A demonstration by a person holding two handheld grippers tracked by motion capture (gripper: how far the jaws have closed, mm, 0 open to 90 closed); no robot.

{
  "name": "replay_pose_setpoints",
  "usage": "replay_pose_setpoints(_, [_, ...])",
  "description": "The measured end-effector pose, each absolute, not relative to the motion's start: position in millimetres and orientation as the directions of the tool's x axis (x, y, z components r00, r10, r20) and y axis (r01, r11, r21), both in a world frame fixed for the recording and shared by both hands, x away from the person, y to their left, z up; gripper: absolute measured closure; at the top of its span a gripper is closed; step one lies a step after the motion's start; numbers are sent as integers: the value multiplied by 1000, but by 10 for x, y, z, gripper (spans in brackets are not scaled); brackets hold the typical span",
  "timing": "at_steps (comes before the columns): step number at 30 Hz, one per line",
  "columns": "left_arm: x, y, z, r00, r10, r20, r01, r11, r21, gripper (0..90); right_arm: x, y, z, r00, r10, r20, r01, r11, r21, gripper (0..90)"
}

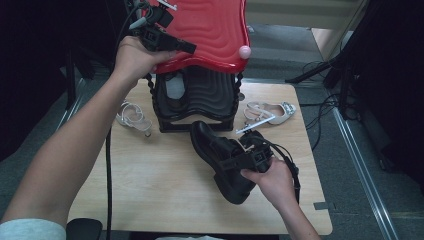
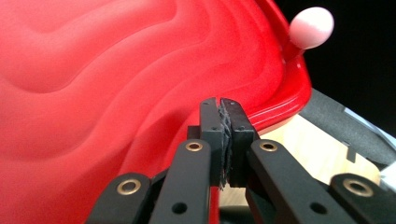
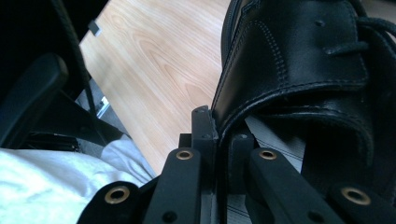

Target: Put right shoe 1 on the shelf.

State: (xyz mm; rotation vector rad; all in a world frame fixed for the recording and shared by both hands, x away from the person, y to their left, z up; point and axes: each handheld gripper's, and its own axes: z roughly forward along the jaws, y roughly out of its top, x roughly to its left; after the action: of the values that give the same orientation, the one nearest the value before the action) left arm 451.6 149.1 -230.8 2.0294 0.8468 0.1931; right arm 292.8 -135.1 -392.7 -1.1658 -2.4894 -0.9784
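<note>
Left gripper (image 1: 187,48) clamped on the raised red lid (image 1: 210,30) of the black bin (image 1: 197,102) | right gripper (image 3: 223,122) pinching the black shoe (image 1: 220,160) by its collar, over the table (image 1: 150,190) before the bin | risk: heavy sole swings, collar slips | room: narrow mouth, sandals (image 1: 270,112) flanking.

From above we look forward and down on the table (image 1: 165,200). Our left claw camera sits close under the red lid (image 2: 93,93); our right hugs the black shoe (image 3: 299,60). Each close view shares its thing with the high one.
</note>
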Motion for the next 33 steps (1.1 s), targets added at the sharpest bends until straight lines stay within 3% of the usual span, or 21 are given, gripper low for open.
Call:
replay_pose_setpoints(17, [4509,1520,-2360,762,625,-169,471,-356,807,899,3196,-1323,-3334,-677,635,372,699,395,596,867])
replay_pose_setpoints(25, [4497,1535,-2359,761,625,-171,473,-356,806,900,3460,-1197,-3394,-660,681,317,665,334,668,865])
replay_pose_setpoints(29, [4495,1543,-2360,768,619,-167,467,-362,807,900,3564,-1126,-3485,-634,739,230,627,315,713,864])
replay_pose_setpoints(33, [4501,1524,-2357,741,658,-135,481,-381,789,900,3624,-1007,-3603,-621,758,198,602,300,740,864])
